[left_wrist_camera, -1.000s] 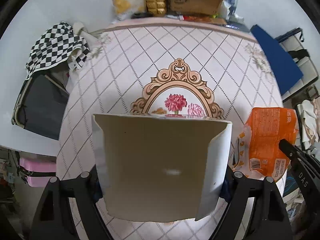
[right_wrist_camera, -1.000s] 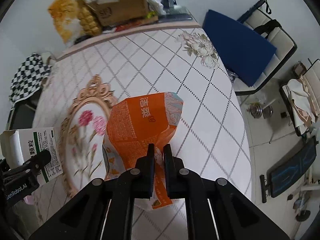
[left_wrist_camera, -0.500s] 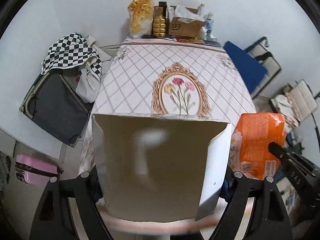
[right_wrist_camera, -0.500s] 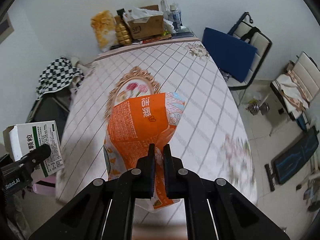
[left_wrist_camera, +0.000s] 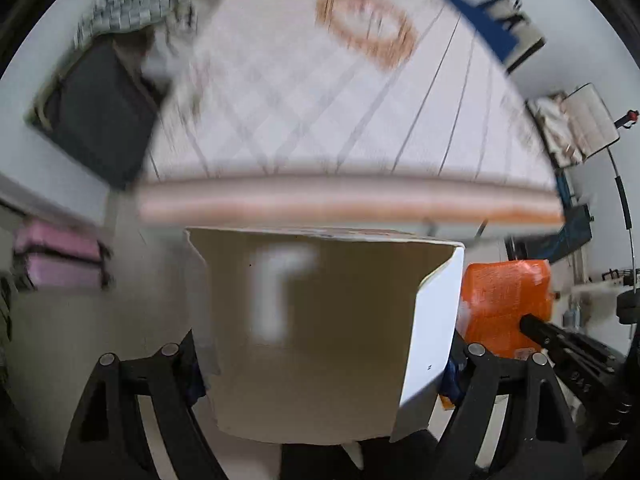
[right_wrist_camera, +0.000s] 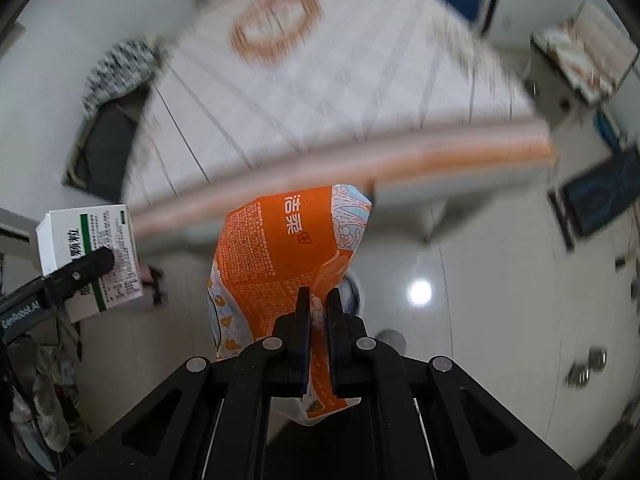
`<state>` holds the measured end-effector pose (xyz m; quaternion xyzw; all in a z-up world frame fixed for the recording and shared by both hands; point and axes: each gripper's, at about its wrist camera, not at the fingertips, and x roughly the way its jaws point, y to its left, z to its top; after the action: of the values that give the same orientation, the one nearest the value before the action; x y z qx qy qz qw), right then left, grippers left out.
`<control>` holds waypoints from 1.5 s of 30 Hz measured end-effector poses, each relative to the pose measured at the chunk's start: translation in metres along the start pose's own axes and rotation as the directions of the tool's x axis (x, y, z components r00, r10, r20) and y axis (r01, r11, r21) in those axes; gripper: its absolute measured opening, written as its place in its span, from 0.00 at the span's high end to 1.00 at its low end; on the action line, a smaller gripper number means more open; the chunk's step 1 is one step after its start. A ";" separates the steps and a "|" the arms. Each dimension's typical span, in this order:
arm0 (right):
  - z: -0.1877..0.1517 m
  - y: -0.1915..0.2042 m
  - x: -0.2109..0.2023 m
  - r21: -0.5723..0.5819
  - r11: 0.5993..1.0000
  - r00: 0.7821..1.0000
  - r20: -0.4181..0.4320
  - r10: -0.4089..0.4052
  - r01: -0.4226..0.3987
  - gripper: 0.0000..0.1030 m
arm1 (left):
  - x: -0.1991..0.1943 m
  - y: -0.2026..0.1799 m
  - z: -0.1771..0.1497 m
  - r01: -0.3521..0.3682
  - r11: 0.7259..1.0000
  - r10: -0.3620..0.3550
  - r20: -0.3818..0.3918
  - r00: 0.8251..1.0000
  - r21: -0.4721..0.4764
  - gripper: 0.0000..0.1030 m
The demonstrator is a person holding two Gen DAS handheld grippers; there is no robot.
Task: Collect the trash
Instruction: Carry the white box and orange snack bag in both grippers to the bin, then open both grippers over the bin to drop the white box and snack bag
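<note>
The box (left_wrist_camera: 312, 336) looks like thin cardboard: its inside is raw, matt brown board, its outer side (right_wrist_camera: 100, 256) white, smooth and printed in green and black. The orange bag (right_wrist_camera: 288, 264) is thin plastic film, glossy and creased, printed all over. Both grippers, left gripper (left_wrist_camera: 320, 354) and right gripper (right_wrist_camera: 318, 300), appear to be matt black plastic with small, shiny metal pins at the joints. The tablecloth (left_wrist_camera: 320, 100) seems a smooth, printed sheet with a slight sheen, though blur hides its texture. The floor (right_wrist_camera: 460, 300) is glossy, polished tile that mirrors a lamp. The checked cloth (right_wrist_camera: 116, 72) looks like soft woven fabric.
</note>
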<state>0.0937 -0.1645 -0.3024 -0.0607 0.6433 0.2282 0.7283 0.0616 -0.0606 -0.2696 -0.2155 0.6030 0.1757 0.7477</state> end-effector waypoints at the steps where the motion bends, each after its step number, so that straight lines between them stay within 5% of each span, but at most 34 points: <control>1: -0.014 -0.009 0.027 0.023 1.000 0.999 -0.047 0.005 -0.004 0.93 | 0.021 0.003 -0.006 0.000 1.000 -0.001 -0.029 1.000 -0.013 0.19; 8: -0.061 -0.056 0.198 0.069 0.997 0.982 -0.189 -0.019 0.033 0.93 | 0.208 0.025 -0.031 0.051 0.992 -0.076 -0.220 0.973 -0.115 0.17; 13: -0.079 -0.086 0.338 0.115 0.993 0.965 -0.260 0.038 -0.008 0.93 | 0.331 0.043 -0.038 0.045 0.981 -0.097 -0.276 0.956 -0.187 0.15; 15: -0.082 -0.093 0.380 0.129 0.991 0.959 -0.275 0.065 -0.030 0.93 | 0.366 0.046 -0.041 0.049 0.976 -0.110 -0.288 0.951 -0.210 0.06; 18: -0.086 -0.095 0.445 0.114 0.991 0.942 -0.321 0.097 -0.064 0.92 | 0.402 0.050 -0.048 0.034 0.972 -0.107 -0.308 0.945 -0.233 0.06; 20: -0.082 -0.088 0.470 0.088 0.991 0.932 -0.340 0.126 -0.102 0.79 | 0.412 0.051 -0.050 0.006 0.973 -0.080 -0.314 0.946 -0.231 0.06; 22: -0.085 -0.085 0.482 0.061 0.993 0.928 -0.354 0.115 -0.100 0.13 | 0.408 0.057 -0.054 -0.019 0.976 -0.050 -0.310 0.949 -0.216 0.06; 24: -0.088 -0.084 0.483 0.048 0.993 0.928 -0.354 0.118 -0.108 0.00 | 0.400 0.062 -0.062 -0.041 0.976 -0.027 -0.305 0.952 -0.213 0.06; 32: -0.073 -0.057 0.414 -0.108 0.993 0.955 -0.285 -0.083 0.054 0.00 | 0.324 0.056 -0.080 -0.131 0.981 0.090 -0.261 0.961 -0.145 0.06; 45: -0.062 -0.019 0.165 -0.122 0.989 0.980 -0.166 -0.107 0.087 0.00 | 0.124 0.014 -0.093 -0.099 0.994 0.089 -0.183 0.979 -0.048 0.06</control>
<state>0.0559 -0.1628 -0.4761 -0.1529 0.6861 0.2226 0.6755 0.0035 -0.0982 -0.4096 -0.2228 0.6724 0.2076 0.6746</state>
